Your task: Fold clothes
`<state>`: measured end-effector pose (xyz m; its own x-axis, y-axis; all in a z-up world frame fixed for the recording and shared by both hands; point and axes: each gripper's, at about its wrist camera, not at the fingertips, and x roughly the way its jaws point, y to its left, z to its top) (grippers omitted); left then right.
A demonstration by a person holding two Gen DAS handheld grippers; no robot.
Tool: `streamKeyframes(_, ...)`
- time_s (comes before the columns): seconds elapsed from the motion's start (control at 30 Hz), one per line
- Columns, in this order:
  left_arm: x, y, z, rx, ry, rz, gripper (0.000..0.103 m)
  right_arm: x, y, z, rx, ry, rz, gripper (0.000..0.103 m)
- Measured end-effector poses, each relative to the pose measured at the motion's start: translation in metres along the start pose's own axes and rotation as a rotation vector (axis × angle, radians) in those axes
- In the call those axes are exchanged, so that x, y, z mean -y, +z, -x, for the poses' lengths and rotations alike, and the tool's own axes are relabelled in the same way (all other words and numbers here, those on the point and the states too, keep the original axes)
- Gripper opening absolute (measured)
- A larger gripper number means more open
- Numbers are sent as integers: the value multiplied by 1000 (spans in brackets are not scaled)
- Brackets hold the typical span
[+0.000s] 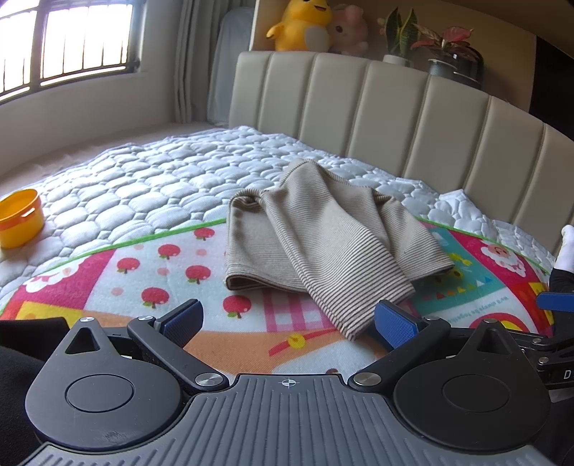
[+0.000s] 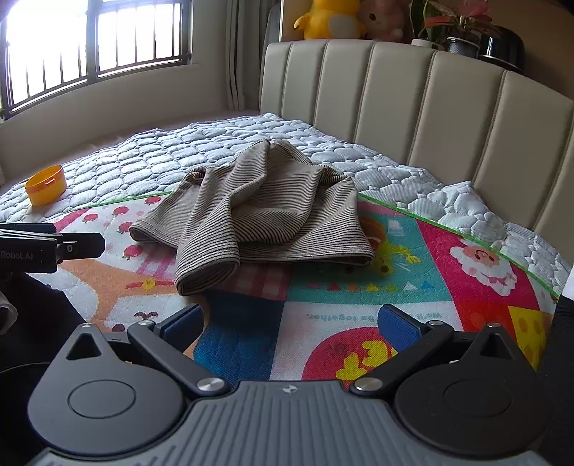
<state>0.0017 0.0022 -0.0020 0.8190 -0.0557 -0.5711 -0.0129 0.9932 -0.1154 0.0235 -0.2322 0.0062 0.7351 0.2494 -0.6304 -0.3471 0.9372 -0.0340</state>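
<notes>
A beige striped garment [image 1: 315,236] lies crumpled on a colourful play mat [image 1: 150,272] on the bed, one sleeve end pointing toward me. My left gripper [image 1: 287,321] is open and empty, just short of that sleeve end, with the cuff between its blue fingertips [image 1: 394,322]. In the right wrist view the garment [image 2: 258,215] lies ahead and to the left. My right gripper [image 2: 290,322] is open and empty over the mat [image 2: 358,322], a short way in front of the garment. The left gripper [image 2: 71,247] shows at the left edge there.
An orange plastic tub [image 1: 19,218] stands on the white quilted bedcover [image 1: 161,172] at the left, also in the right wrist view [image 2: 46,184]. A beige padded headboard [image 1: 394,114] runs behind, with plush toys [image 1: 305,25] and potted plants [image 1: 430,50] on its ledge.
</notes>
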Motion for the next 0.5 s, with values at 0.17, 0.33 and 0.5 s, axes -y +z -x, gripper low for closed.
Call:
streamKeyframes(0.17, 0, 0, 0, -1, 1, 1, 103, 0, 0, 0, -1, 0, 1, 103)
streamKeyframes(0.33, 0, 0, 0, -1, 1, 1, 103, -1, 0, 0, -2, -1, 1, 103)
streamKeyframes(0.5, 0, 0, -1, -1, 0, 1, 103, 0, 0, -1, -5, -2, 2, 103)
